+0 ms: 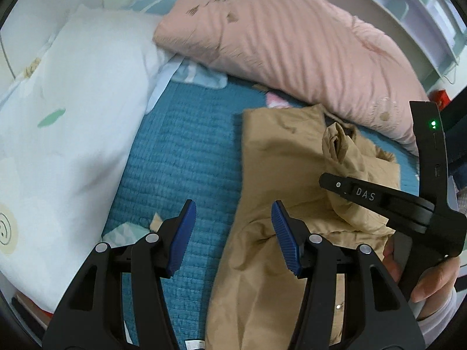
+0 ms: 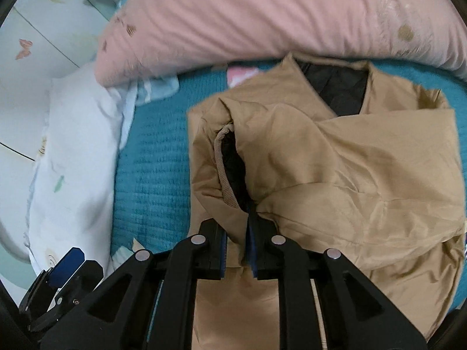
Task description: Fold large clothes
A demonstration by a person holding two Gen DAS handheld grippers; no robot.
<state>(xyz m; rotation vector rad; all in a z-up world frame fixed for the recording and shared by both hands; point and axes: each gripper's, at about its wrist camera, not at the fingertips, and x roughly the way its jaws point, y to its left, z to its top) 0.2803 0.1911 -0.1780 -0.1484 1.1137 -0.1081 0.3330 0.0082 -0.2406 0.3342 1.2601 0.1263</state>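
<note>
Lying on the blue quilted bed [image 2: 151, 180] is a tan jacket [image 2: 350, 175], partly folded, its black lining showing at the collar and at the ribbed cuff [image 2: 223, 169] of one sleeve. A pink duvet [image 2: 262, 14] is bunched behind it, and a white pillow [image 1: 73, 116] sits to the left. The right gripper [image 2: 237, 248] points down at the sleeve, its jaws narrow with a fold of tan fabric between the blue pads, just below the cuff. The left gripper [image 1: 233, 233] hangs over the jacket's left edge, jaws wide and holding nothing. A hand [image 1: 423, 277] grips the right tool's handle.
</note>
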